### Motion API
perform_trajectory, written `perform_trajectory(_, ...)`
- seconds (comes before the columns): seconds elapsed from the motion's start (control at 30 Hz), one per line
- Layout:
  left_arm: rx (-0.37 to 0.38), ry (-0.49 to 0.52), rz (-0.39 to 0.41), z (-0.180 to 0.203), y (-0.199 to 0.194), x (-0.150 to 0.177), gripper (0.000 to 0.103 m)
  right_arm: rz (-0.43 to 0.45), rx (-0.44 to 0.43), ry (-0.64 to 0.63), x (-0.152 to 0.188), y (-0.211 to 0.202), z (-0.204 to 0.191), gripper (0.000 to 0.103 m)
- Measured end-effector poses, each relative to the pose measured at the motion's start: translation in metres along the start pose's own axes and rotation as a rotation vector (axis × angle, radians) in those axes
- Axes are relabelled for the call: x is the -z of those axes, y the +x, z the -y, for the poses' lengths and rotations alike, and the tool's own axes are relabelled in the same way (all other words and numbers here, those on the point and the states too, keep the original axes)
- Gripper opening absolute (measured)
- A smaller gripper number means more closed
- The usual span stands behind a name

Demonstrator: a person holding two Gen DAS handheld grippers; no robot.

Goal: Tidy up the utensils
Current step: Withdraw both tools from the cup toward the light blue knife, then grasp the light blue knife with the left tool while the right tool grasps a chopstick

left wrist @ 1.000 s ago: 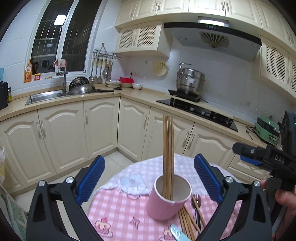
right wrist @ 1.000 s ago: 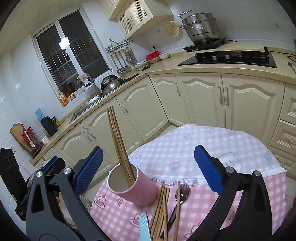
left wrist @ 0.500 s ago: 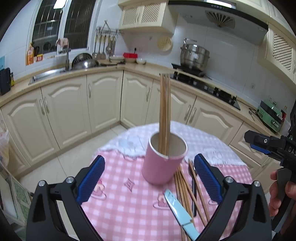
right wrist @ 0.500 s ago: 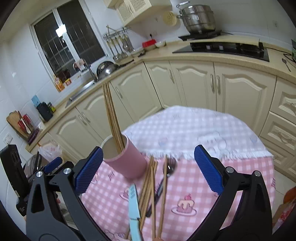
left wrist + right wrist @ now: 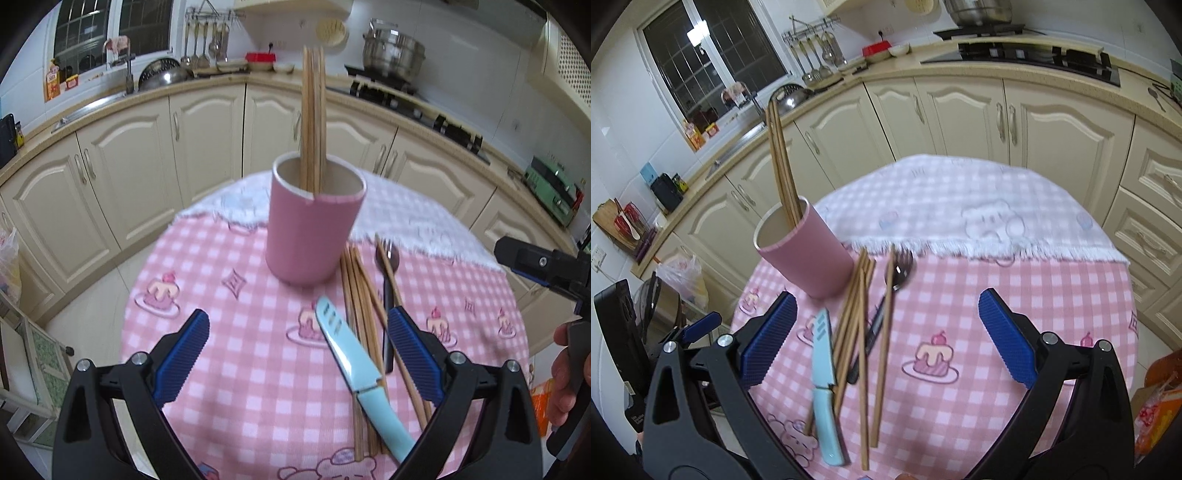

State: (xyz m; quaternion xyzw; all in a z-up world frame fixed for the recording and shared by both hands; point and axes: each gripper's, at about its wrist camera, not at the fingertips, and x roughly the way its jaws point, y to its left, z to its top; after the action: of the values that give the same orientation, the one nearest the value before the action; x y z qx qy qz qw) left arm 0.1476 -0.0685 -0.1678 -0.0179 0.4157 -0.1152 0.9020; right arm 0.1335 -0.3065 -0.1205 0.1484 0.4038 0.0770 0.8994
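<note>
Chopsticks (image 5: 360, 302) beside the cup (image 5: 314, 225) now appear nearer both cameras.

Cream panelled base cabinets (image 5: 122, 177) line the white-tiled walls (image 5: 624, 122) under a beige countertop (image 5: 997, 70). A dark, barred window (image 5: 713, 48) sits above the steel sink (image 5: 92, 107).

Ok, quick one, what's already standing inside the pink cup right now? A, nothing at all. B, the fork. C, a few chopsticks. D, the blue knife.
C: several wooden chopsticks stand upright in the pink cup, while the blue knife, the fork and more loose chopsticks lie on the checked tablecloth beside it.
</note>
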Motion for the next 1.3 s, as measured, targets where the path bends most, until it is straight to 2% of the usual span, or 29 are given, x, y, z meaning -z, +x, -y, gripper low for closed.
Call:
perform_trajectory(0.23, 0.008, -0.009, -0.115, 0.009, 0.031, 0.019, 0.095, -0.054, 0.006, -0.001, 0.012, 0.013, 0.006, 0.097)
perform_trajectory(0.47, 0.004, 0.003, -0.174, 0.022, 0.048, 0.032, 0.092, -0.122, 0.022, -0.027, 0.022, 0.03, 0.008, 0.097)
perform_trajectory(0.57, 0.014, -0.007, -0.214, 0.024, 0.058, 0.032, 0.079, -0.147, 0.028, -0.04, 0.024, 0.035, 0.008, 0.097)
perform_trajectory(0.73, 0.035, -0.002, -0.245, 0.026, 0.068, 0.027, 0.068, -0.179, 0.037, -0.059, 0.029, 0.041, 0.009, 0.097)
perform_trajectory(0.8, 0.063, 0.007, -0.249, 0.028, 0.071, 0.022, 0.056, -0.187, 0.037, -0.063, 0.03, 0.042, 0.009, 0.097)
perform_trajectory(0.87, 0.096, 0.023, -0.258, 0.031, 0.074, 0.018, 0.034, -0.196, 0.038, -0.064, 0.032, 0.045, 0.01, 0.097)
perform_trajectory(1.1, 0.137, 0.117, -0.261, 0.029, 0.077, 0.01, 0.022, -0.25, 0.055, -0.104, 0.04, 0.057, 0.006, 0.097)
perform_trajectory(1.13, 0.127, 0.136, -0.26, 0.028, 0.076, 0.008, 0.013, -0.258, 0.06, -0.112, 0.041, 0.059, 0.005, 0.097)
perform_trajectory(1.23, 0.127, 0.179, -0.269, 0.018, 0.074, 0.008, 0.013, -0.278, 0.08, -0.118, 0.043, 0.068, 0.005, 0.097)
perform_trajectory(1.3, 0.091, 0.224, -0.267, 0.017, 0.073, 0.009, 0.013, -0.283, 0.099, -0.119, 0.042, 0.073, 0.006, 0.097)
